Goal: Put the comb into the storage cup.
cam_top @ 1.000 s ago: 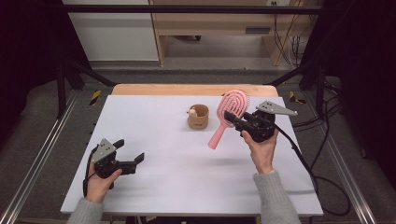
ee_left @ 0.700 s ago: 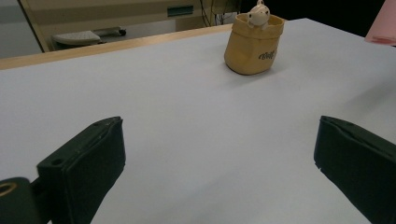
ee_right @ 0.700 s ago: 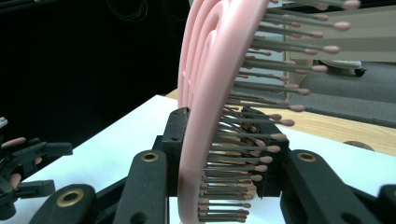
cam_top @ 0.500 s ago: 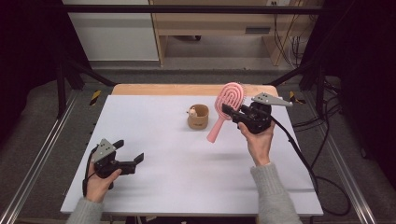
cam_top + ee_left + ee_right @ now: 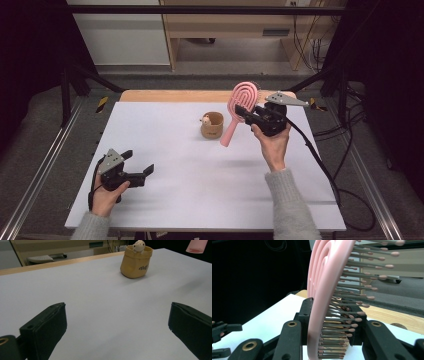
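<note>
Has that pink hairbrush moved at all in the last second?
Yes. The pink hairbrush, clamped in the right gripper, has risen and tipped more upright; its handle tip now hangs closer to the little tan cup.

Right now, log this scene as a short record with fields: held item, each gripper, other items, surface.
held item: pink hairbrush, lifted off the table, handle pointing down toward the pot
right gripper: shut on the brush head, fingers on either side of it
left gripper: open, holding nothing, low over the near left of the table
other items: small tan pot with a little figure on its rim
surface: white table
</note>
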Tool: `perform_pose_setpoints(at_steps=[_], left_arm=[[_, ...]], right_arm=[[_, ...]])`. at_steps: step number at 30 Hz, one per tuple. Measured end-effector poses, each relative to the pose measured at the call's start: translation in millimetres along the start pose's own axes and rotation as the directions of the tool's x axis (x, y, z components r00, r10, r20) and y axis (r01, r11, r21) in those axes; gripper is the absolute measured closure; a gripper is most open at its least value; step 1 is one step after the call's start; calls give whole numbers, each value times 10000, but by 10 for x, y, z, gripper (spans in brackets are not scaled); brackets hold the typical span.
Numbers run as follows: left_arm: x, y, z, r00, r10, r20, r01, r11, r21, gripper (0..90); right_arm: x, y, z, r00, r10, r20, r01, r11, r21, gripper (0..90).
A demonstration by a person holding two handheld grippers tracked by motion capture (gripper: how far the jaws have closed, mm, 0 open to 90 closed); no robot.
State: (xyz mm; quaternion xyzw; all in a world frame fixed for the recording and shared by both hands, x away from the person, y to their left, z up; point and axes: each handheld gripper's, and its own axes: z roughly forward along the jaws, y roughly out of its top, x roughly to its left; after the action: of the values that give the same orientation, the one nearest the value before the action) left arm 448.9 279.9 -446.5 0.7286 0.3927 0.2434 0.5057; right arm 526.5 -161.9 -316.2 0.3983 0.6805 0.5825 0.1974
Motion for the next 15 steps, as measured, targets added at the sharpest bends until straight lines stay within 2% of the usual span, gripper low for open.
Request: perform_pose_setpoints(at_steps=[15], left_arm=[[17, -3, -12, 10000, 2, -10, -2, 10000, -1, 19]], right_arm=[[-35, 128, 153, 9995, -108, 297, 105, 9999, 102, 637]])
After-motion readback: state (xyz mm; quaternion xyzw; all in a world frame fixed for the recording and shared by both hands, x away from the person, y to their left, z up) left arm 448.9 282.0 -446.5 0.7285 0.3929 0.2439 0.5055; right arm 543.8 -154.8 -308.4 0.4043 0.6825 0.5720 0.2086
